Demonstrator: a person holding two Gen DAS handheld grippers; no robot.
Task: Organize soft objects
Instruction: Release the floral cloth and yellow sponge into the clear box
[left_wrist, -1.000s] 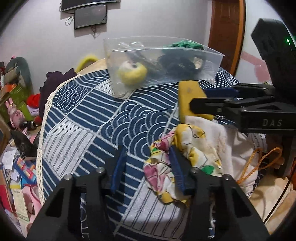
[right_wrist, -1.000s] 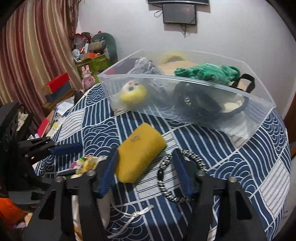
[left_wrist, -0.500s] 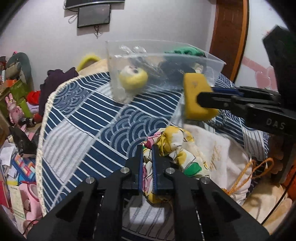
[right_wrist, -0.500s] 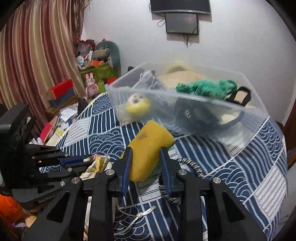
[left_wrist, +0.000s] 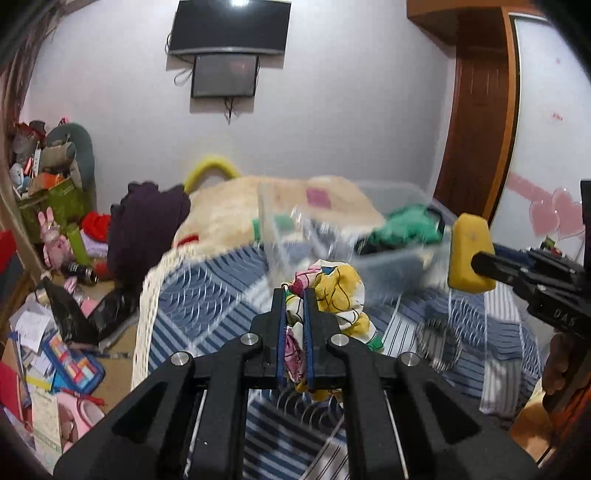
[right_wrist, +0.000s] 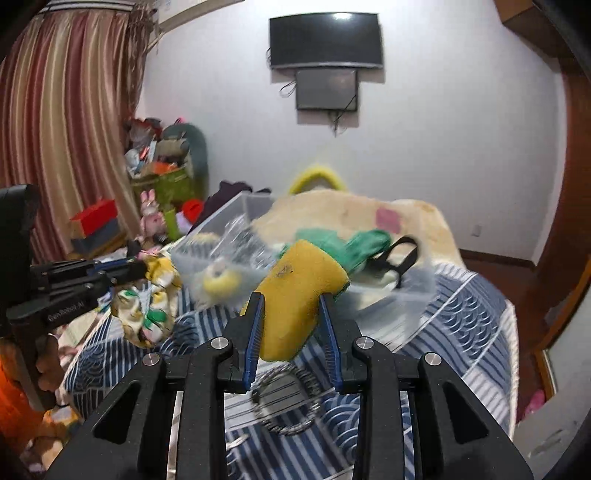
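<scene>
Sponge (right_wrist: 295, 295), yellow: soft, light, squeezed mid-body in right gripper (right_wrist: 291, 332). Floral cloth (left_wrist: 332, 295): limp, bunched, pinched in left gripper (left_wrist: 294, 339). Bin (left_wrist: 399, 254) far.

Left claw (left_wrist: 294, 295) is clamped down on a bunched-up floral cloth (left_wrist: 334, 291) — yellow, pink and white, lifted above the blue wave-pattern bedspread (left_wrist: 207, 295); off to the right the right claw (left_wrist: 480, 263) is pinching a yellow sponge (left_wrist: 466, 254) in the air; behind them sits a clear plastic bin (left_wrist: 388, 254), pretty blurry, with something green (left_wrist: 410, 225) inside; a braided ring (left_wrist: 439, 343) lies on the bedspread near the bin — also smeared.
</scene>
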